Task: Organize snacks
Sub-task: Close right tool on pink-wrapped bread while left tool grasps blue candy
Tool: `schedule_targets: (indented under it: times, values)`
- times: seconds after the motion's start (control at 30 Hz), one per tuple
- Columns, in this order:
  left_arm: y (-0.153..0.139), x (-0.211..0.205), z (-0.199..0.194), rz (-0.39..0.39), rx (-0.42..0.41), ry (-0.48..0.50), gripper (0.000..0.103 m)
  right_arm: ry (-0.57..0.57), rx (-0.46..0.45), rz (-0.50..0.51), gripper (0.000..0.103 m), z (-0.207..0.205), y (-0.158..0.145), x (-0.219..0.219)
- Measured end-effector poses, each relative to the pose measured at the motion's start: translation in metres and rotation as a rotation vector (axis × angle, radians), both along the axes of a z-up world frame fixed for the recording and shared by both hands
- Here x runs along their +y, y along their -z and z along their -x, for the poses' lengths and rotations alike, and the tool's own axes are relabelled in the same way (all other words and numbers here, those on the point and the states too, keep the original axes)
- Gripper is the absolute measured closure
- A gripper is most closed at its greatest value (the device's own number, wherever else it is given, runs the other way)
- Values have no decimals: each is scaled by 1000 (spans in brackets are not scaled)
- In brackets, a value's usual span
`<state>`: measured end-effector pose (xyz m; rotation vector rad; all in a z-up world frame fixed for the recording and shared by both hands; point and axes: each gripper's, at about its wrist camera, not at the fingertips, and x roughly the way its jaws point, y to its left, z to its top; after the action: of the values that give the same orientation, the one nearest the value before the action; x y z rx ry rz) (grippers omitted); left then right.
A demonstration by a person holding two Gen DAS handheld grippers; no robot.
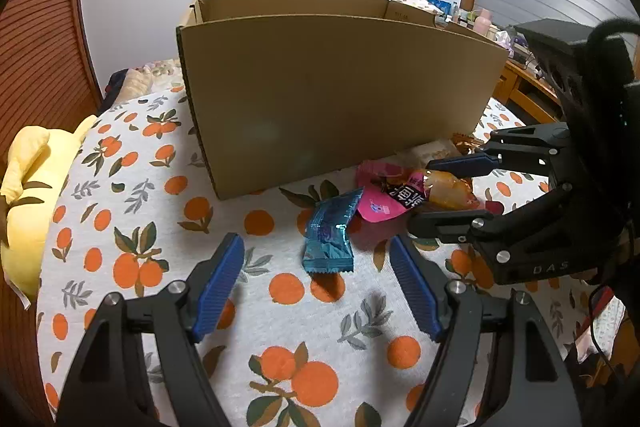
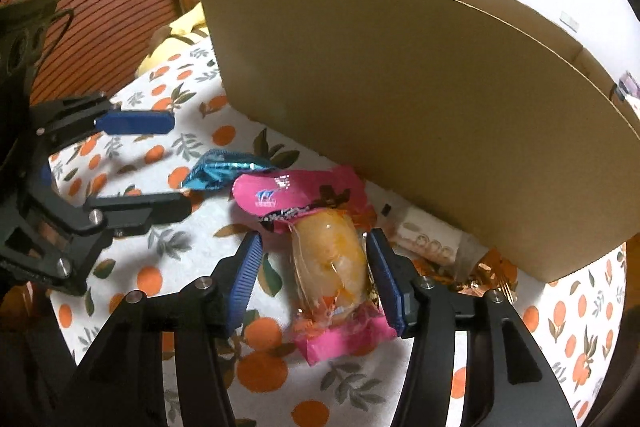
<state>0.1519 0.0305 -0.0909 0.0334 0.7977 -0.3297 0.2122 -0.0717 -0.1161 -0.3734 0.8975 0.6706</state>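
A teal-blue foil packet (image 1: 330, 239) lies on the orange-print cloth, just ahead of my left gripper (image 1: 318, 279), whose blue pads stand open on either side and clear of it. A pink-wrapped snack with a yellow cake inside (image 2: 328, 263) lies between the pads of my right gripper (image 2: 316, 279). The right pad is against the wrapper and the left pad stands off it, so this gripper is open. In the left wrist view the right gripper (image 1: 424, 195) straddles the same pink snack (image 1: 384, 203). The right wrist view shows the left gripper (image 2: 178, 165) beside the blue packet (image 2: 224, 171).
A large open cardboard box (image 1: 340, 87) (image 2: 400, 87) stands right behind the snacks. A pale packet (image 2: 428, 239) and a golden wrapper (image 2: 480, 271) lie at its foot. A yellow plush (image 1: 28, 195) sits at the left edge. Cluttered desk at back right.
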Motion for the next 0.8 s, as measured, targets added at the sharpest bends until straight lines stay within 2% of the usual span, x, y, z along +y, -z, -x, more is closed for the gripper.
schedule_targets:
  times: [0.17, 0.3, 0.4, 0.57, 0.8]
  values:
    - [3, -4, -6, -14, 4, 3, 27, -5, -19, 14, 49, 2, 2, 1]
    - [7, -4, -13, 0, 19, 9, 34, 16, -21, 9, 66, 3, 0, -6]
    - [11, -4, -20, 4, 42, 9, 44, 16, -21, 2, 68, 7, -1, -10]
    - [15, -4, -29, 20, 78, 13, 49, 40, -43, -14, 68, 18, -4, -16]
    - [18, -13, -33, -8, 85, 23, 55, 59, -43, -67, 68, 34, -7, -30]
